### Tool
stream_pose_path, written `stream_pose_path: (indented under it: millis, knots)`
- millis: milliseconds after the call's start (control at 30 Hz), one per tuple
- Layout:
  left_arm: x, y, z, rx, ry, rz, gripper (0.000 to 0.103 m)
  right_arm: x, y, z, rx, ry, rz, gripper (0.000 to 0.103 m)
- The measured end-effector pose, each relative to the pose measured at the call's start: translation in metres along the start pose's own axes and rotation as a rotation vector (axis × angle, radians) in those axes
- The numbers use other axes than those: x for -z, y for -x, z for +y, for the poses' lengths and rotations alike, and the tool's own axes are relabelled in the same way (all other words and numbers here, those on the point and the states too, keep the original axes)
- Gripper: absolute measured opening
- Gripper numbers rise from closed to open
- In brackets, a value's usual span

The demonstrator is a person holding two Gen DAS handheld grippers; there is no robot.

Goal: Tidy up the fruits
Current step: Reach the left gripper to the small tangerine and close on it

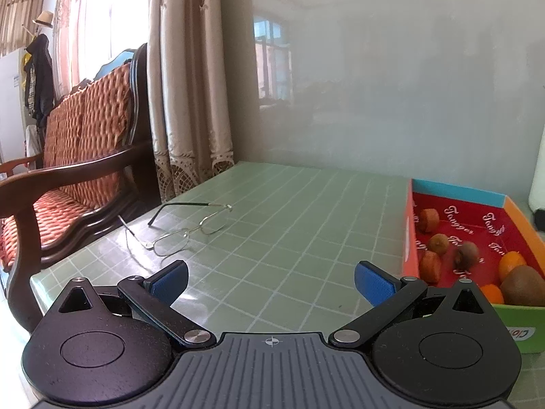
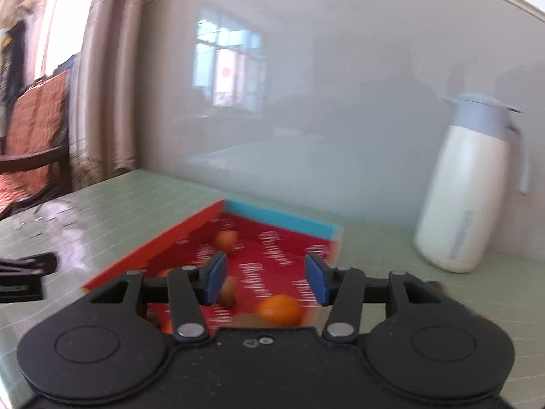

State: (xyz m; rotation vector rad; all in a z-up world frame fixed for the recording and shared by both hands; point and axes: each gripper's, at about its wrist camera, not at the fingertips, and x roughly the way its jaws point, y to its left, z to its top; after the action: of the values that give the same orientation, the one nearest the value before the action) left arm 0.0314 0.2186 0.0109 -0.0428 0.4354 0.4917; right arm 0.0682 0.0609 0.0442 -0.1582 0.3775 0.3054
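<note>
A shallow red cardboard box (image 1: 458, 192) with blue, orange and green sides lies on the green tiled table, at the right of the left wrist view. Inside it are several brown kiwis (image 1: 467, 255) and orange tangerines (image 1: 512, 261). My left gripper (image 1: 271, 281) hovers over the table left of the box, jaws wide open with nothing between them. The right wrist view is blurred. There my right gripper (image 2: 265, 277) is open above the box (image 2: 153, 243). A tangerine (image 2: 280, 310) sits on the box floor below the blue pads, which do not touch it.
A pair of metal-framed glasses (image 1: 185, 230) lies on the table's left part. A white jug with a pale blue lid (image 2: 466, 187) stands right of the box by the wall. A wooden bench with orange cushions (image 1: 75, 156) stands beyond the table's left edge.
</note>
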Motion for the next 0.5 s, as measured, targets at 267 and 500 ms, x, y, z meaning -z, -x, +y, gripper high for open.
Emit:
stream_pose_path:
  millis: [267, 500]
  knots:
    - [-0.007, 0.014, -0.03, 0.068, 0.003, -0.035, 0.103, 0.001, 0.023, -0.098, 0.172, -0.142, -0.013, 0.05]
    - [-0.021, 0.042, -0.085, 0.181, -0.055, -0.097, 0.103, 0.013, 0.046, -0.161, 0.303, -0.204, -0.008, 0.05]
